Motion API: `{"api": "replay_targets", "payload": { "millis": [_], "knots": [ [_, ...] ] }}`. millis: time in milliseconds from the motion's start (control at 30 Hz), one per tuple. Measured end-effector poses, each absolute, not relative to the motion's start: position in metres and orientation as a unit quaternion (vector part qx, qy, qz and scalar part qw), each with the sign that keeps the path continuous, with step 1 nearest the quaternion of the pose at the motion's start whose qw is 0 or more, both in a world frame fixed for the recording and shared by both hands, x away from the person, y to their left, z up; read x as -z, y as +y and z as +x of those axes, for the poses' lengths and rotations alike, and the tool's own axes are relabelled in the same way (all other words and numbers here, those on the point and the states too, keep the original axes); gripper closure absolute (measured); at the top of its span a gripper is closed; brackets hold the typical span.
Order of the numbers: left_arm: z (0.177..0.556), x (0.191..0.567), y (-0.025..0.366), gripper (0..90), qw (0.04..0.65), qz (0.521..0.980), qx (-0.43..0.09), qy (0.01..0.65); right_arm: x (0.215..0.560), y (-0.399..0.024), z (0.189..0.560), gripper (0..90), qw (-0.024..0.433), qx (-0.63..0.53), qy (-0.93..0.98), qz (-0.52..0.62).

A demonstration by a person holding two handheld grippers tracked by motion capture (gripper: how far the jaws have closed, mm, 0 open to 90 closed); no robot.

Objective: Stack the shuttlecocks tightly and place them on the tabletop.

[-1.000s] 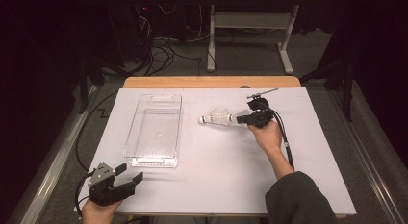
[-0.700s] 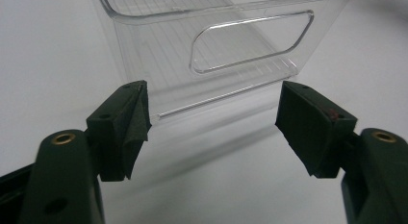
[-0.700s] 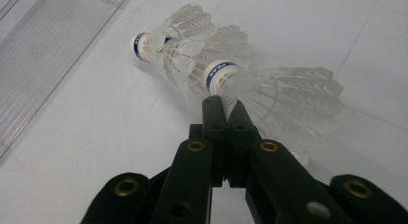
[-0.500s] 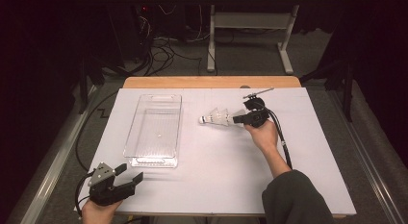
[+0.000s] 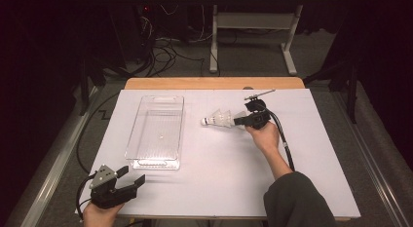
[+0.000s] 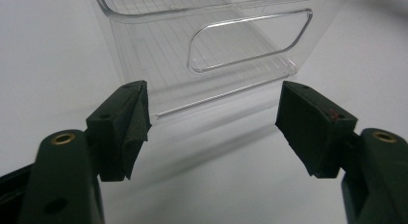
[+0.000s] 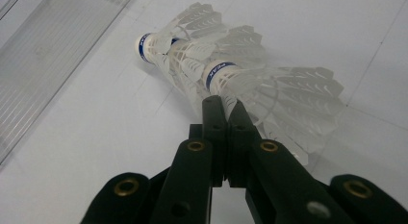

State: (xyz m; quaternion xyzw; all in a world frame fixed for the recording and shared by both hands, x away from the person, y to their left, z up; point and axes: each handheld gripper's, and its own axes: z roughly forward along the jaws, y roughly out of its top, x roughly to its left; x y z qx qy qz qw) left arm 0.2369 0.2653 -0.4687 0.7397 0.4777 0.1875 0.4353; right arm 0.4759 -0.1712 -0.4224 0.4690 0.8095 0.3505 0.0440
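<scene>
Our right gripper (image 7: 223, 106) has its fingers pressed together on the feather skirt of the nearer shuttlecock (image 7: 269, 96); our left gripper (image 6: 211, 123) gapes before the clear bin (image 6: 216, 36).

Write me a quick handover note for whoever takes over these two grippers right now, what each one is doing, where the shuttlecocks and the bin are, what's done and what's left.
Right gripper: shut on the feather skirt of the near shuttlecock. A second shuttlecock lies against it, nearer the clear bin.
Left gripper: open, holding nothing, at the near left table corner facing the bin's handle end.
Done: one shuttlecock pinched; the pair lies right of the bin.
Left: likely carry both shuttlecocks into the bin, which looks to hold none yet.
</scene>
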Motion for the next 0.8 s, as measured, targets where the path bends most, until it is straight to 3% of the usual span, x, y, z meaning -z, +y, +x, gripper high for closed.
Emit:
{"api": "replay_targets", "payload": {
  "millis": [800],
  "knots": [
    [0.2371,0.469,0.2648,28.6,0.435,0.741,-0.186,0.477,0.43,-0.1668,0.479,90.0,0.034,-0.34,0.815,0.467]
  ]
}}
